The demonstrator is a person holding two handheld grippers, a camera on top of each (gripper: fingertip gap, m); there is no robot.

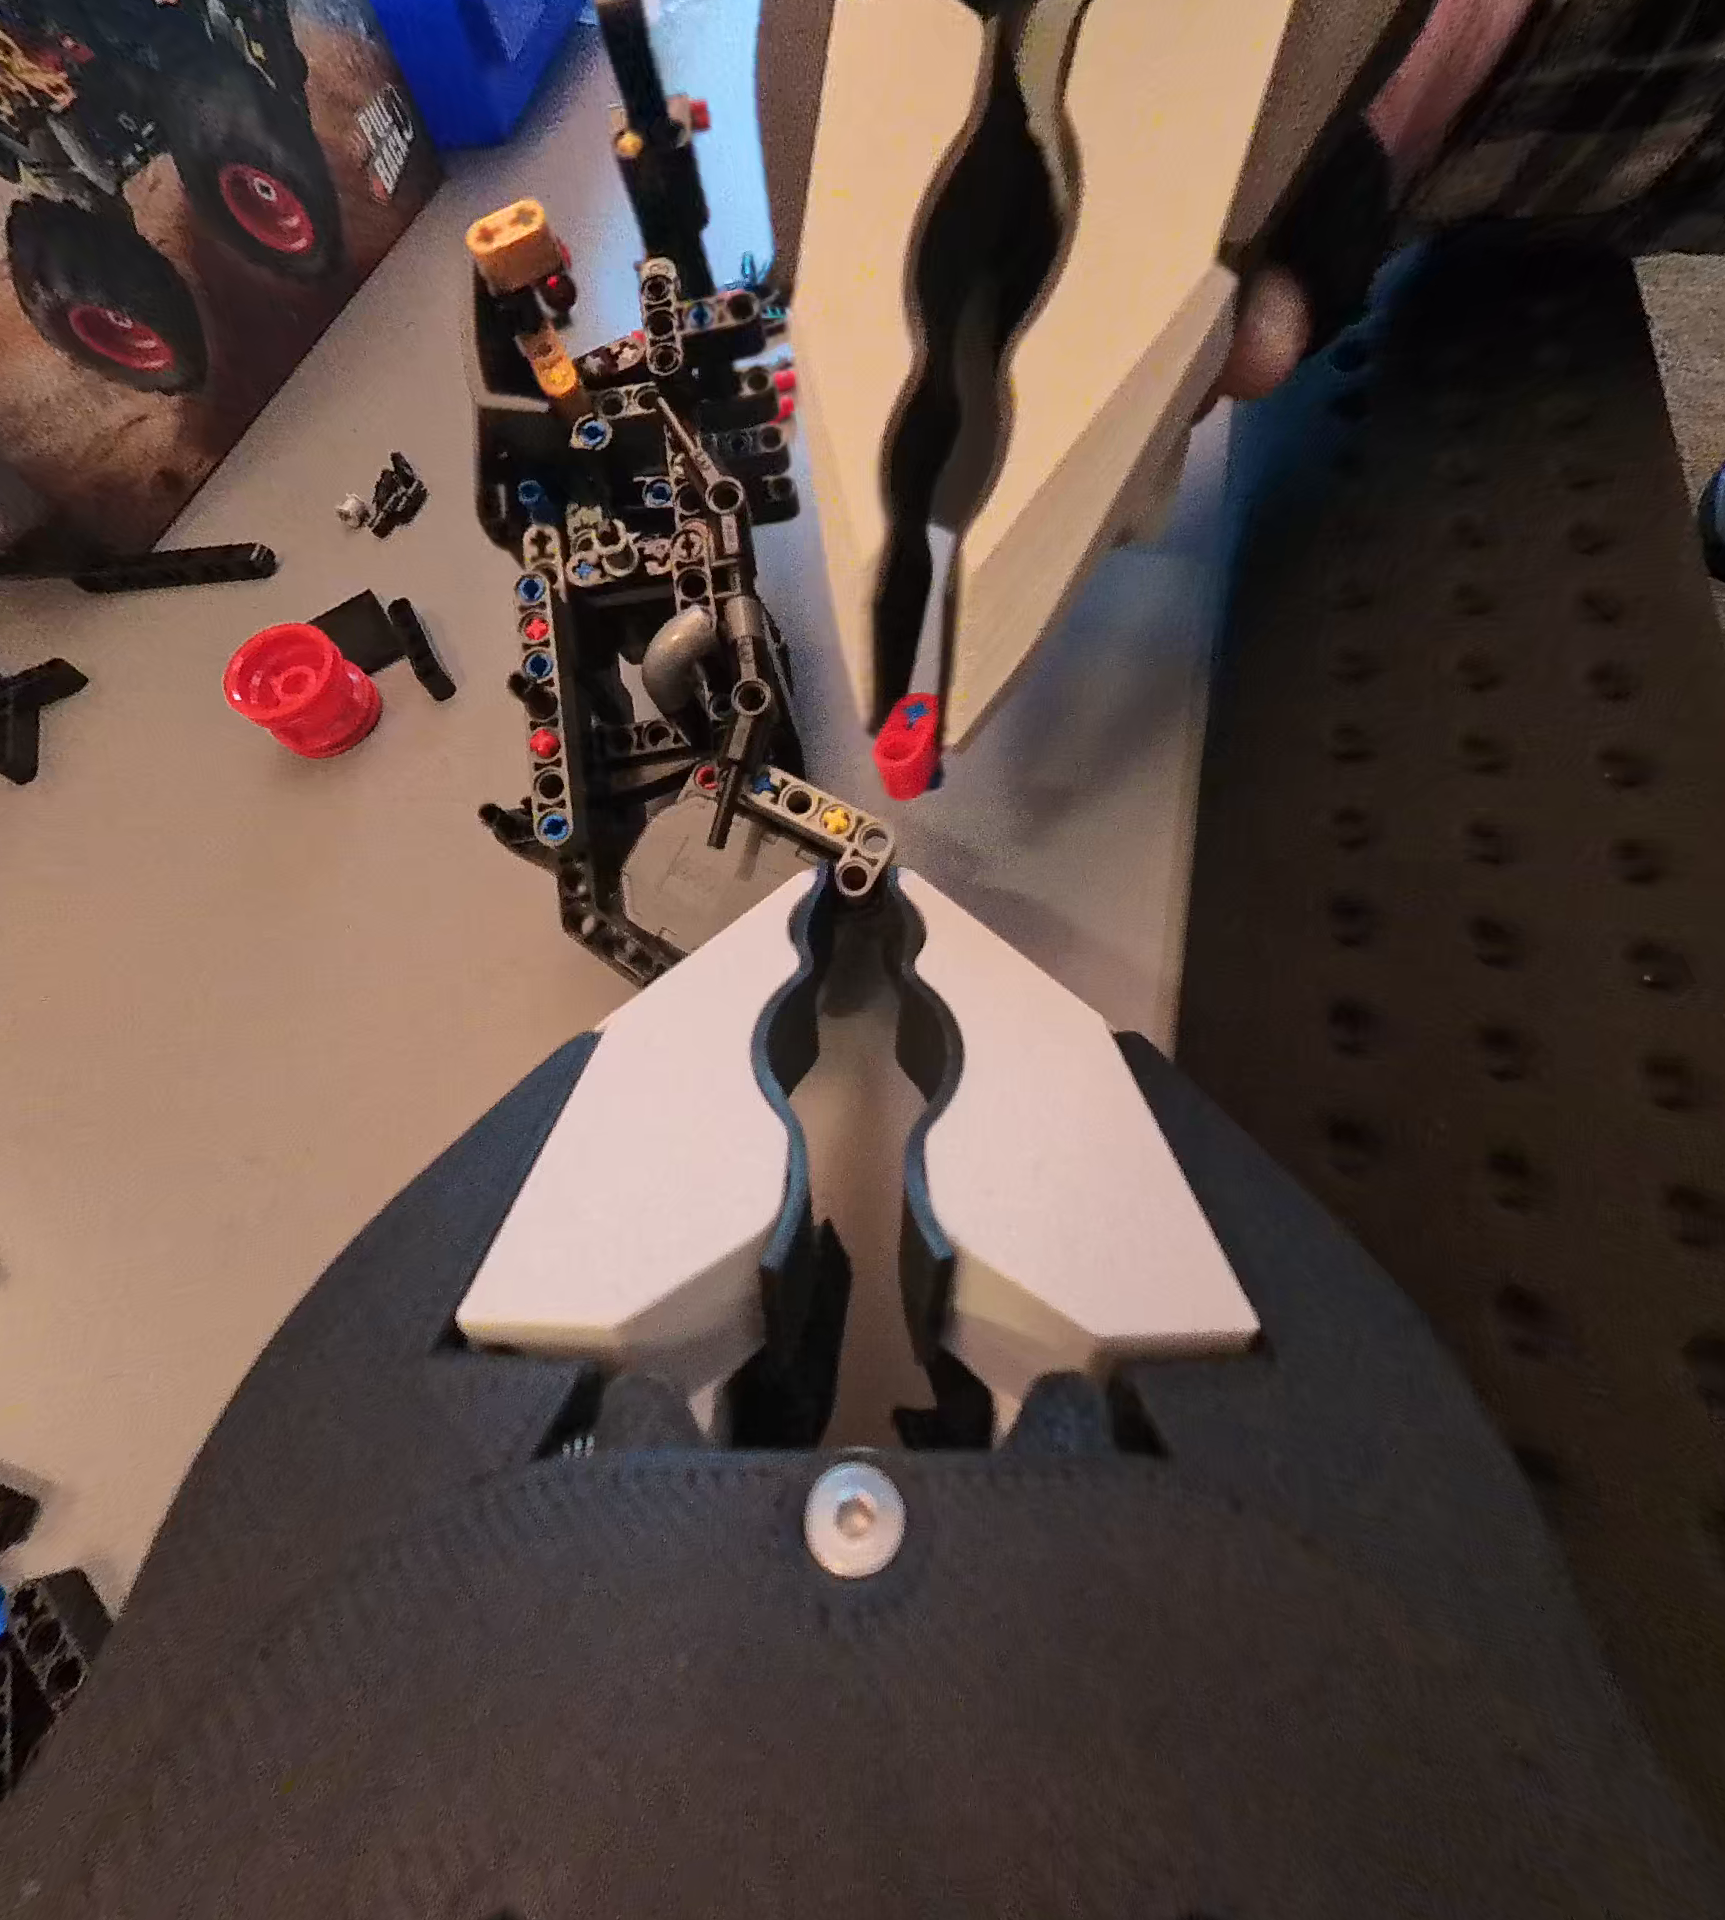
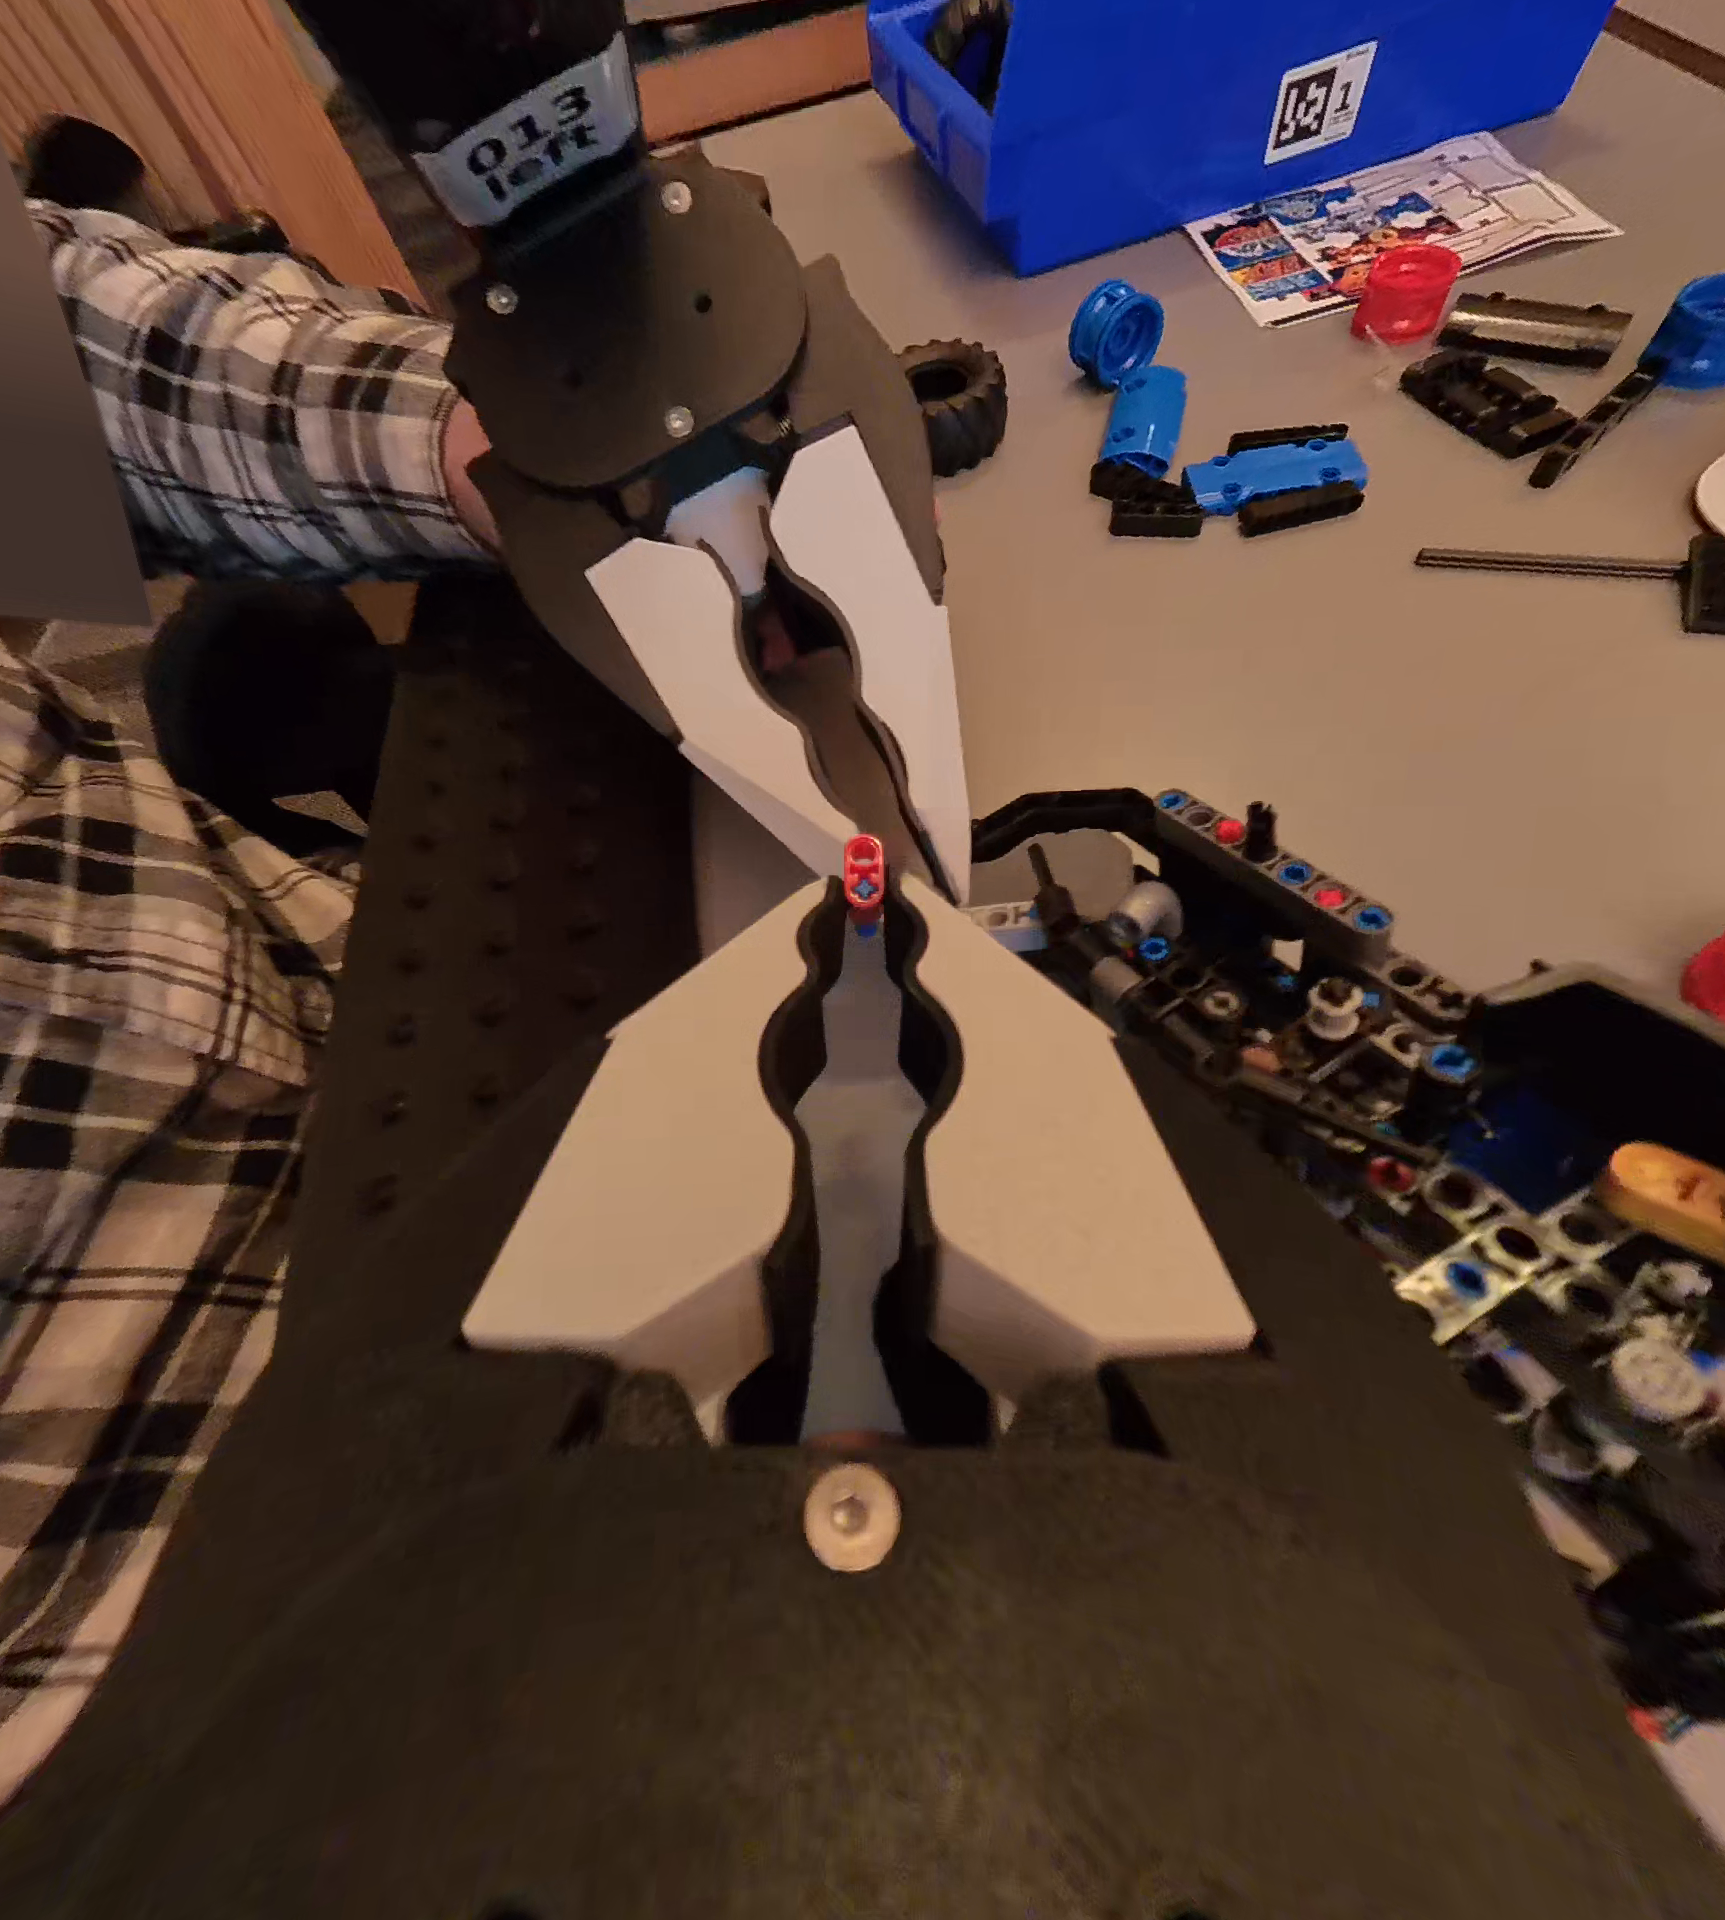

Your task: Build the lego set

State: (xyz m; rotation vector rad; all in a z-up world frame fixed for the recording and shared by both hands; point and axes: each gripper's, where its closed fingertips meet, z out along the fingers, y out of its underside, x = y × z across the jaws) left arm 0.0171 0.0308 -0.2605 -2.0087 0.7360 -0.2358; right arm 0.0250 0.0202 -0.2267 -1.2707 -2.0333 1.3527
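The left gripper has its white fingers closed on the grey end beam of the dark, half-built lego chassis, which lies on the grey desk. The right gripper pinches a small red connector piece at its fingertips, just above that beam.

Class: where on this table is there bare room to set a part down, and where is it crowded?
Bare: the table between the red wheel and the left tongs. Crowded: around the half-built model and beside the blue bin.
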